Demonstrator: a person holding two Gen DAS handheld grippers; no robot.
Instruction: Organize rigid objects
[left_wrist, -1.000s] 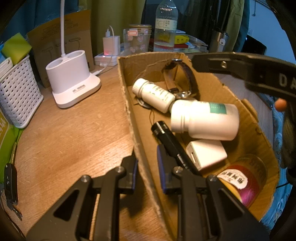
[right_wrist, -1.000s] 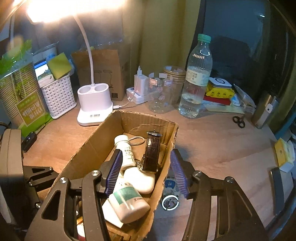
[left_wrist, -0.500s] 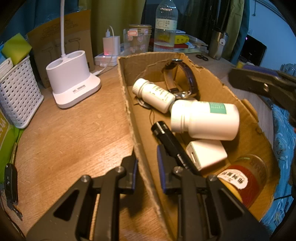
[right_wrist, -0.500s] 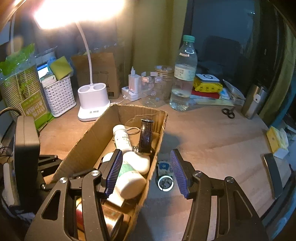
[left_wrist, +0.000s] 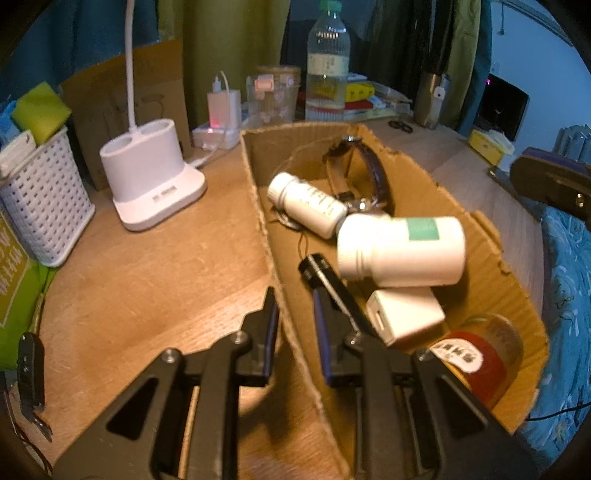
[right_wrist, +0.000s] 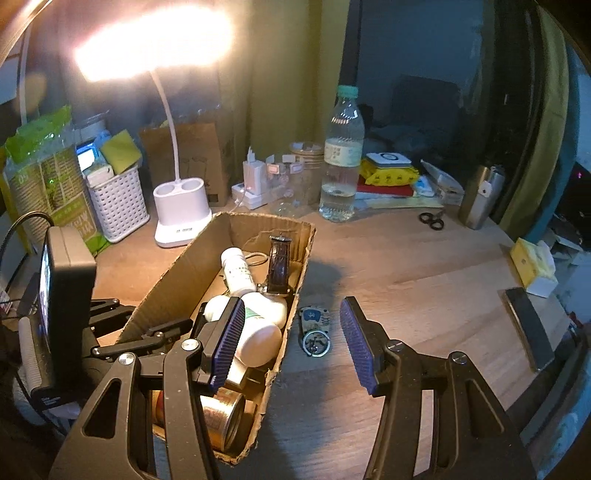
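A cardboard box (left_wrist: 458, 206) (right_wrist: 177, 273) lies on the wooden desk. It holds two white bottles (left_wrist: 402, 251) (right_wrist: 236, 269), a brown-strap watch (left_wrist: 373, 173) (right_wrist: 279, 264), a black flashlight (left_wrist: 325, 277), a white charger (left_wrist: 402, 317) and a tin (left_wrist: 476, 358) (right_wrist: 221, 413). My left gripper (left_wrist: 293, 325) straddles the box's left wall, its jaws close around it. My right gripper (right_wrist: 291, 339) is open and empty, raised above the box's right wall. A small round-ended keyring tool (right_wrist: 314, 330) lies on the desk beside the box.
A white lamp base (left_wrist: 151, 181) (right_wrist: 183, 214), a white basket (left_wrist: 40, 206) (right_wrist: 118, 201), a charger, jars and a water bottle (right_wrist: 341, 155) stand at the back. Scissors (right_wrist: 431, 220), a steel flask (right_wrist: 480, 197), a yellow box and a dark slab (right_wrist: 528, 328) lie at the right. A car key (left_wrist: 29, 369) lies at the left.
My right gripper has lifted and pulled back from the box, still open. My left gripper has stayed on the box wall.
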